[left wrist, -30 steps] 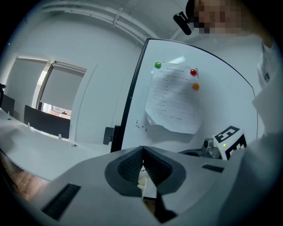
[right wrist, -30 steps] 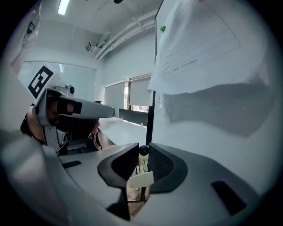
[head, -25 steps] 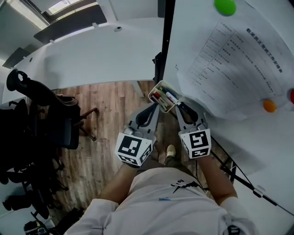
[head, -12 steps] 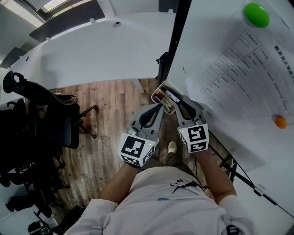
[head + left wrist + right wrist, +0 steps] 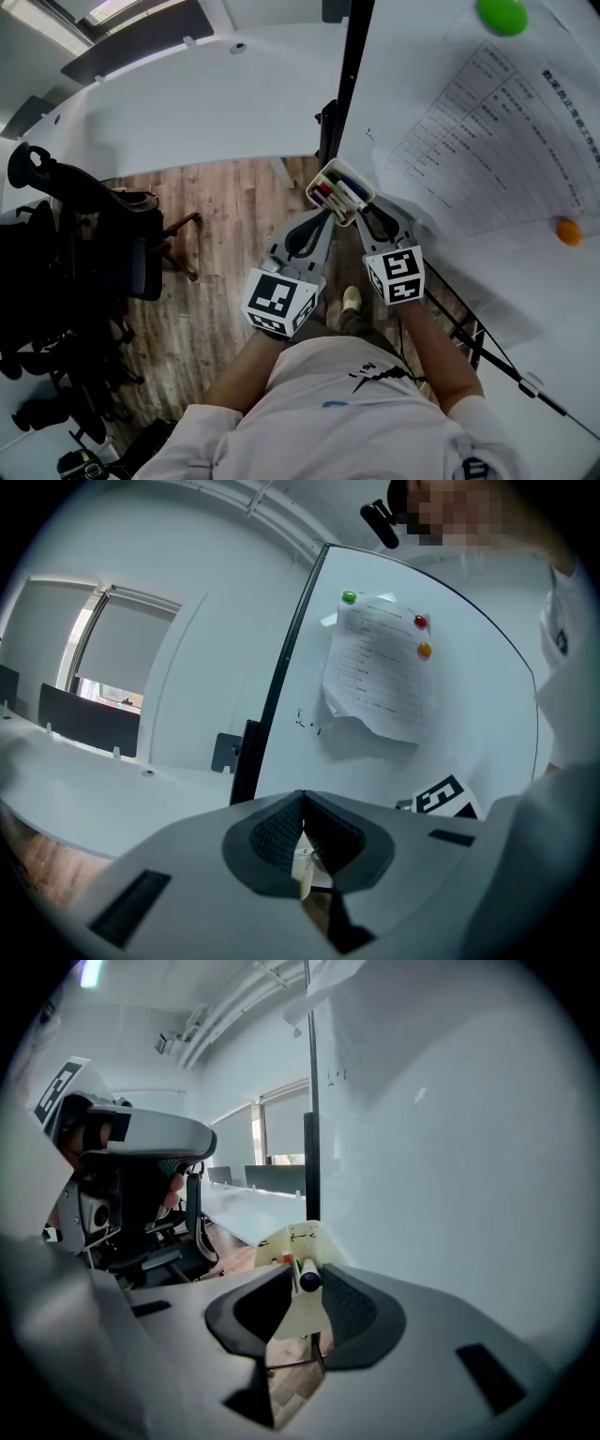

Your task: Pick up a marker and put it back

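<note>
The marker (image 5: 349, 194) lies in the tray (image 5: 322, 180) by the whiteboard (image 5: 394, 56). From above, little has moved in the last second. The left gripper (image 5: 302, 803) is closed on nothing. The right gripper (image 5: 302, 1290) has its jaws apart around the marker's end, maybe not touching yet. I think the pick-up is only starting.

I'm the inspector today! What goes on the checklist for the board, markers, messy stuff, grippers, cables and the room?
Surface: whiteboard, upright, partly bare.
Job's things: markers sit in the tray at the board's edge.
Clutter: paper under a green magnet and an orange magnet.
Grippers: left gripper jaws shut, empty; right gripper jaws open, a marker end shows between them.
Cables: nothing seen.
Surroundings: wood floor, black chairs, white desk.
</note>
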Motion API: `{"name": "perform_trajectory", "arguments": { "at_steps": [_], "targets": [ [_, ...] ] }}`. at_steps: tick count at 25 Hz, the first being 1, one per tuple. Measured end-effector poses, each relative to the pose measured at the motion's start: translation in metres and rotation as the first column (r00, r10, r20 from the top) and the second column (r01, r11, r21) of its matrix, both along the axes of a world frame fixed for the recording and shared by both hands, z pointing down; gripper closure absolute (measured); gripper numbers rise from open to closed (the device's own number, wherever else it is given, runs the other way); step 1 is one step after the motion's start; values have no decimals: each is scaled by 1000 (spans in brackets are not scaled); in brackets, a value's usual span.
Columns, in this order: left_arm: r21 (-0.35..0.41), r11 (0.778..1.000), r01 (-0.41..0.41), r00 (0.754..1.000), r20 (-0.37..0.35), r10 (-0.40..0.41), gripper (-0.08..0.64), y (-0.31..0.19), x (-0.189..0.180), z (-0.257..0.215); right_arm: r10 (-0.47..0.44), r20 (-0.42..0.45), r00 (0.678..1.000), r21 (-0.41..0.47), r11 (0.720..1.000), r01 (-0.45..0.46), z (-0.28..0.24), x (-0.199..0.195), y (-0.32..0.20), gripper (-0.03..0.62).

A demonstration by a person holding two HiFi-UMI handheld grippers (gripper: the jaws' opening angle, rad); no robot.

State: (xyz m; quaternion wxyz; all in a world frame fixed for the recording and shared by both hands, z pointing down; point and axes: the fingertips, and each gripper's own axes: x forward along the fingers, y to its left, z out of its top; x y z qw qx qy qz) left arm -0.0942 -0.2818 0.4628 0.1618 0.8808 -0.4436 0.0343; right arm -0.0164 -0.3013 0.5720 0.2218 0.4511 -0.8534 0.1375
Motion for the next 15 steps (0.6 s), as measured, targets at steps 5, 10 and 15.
{"name": "perform_trajectory", "arguments": {
  "at_steps": [5, 10, 15],
  "targets": [
    [10, 1000, 0, 1000, 8, 0, 549, 12, 11, -5, -7, 19, 1000, 27, 1000, 7, -12, 6, 8, 502],
    [27, 1000, 10, 1000, 22, -11, 549, 24, 19, -12, -38, 35, 999, 84, 996, 35, -39, 6, 18, 502],
    [51, 998, 23, 999, 32, -25, 549, 36, 25, -25, -85, 107, 991, 147, 987, 69, -85, 1, 35, 506]
  ]
}}
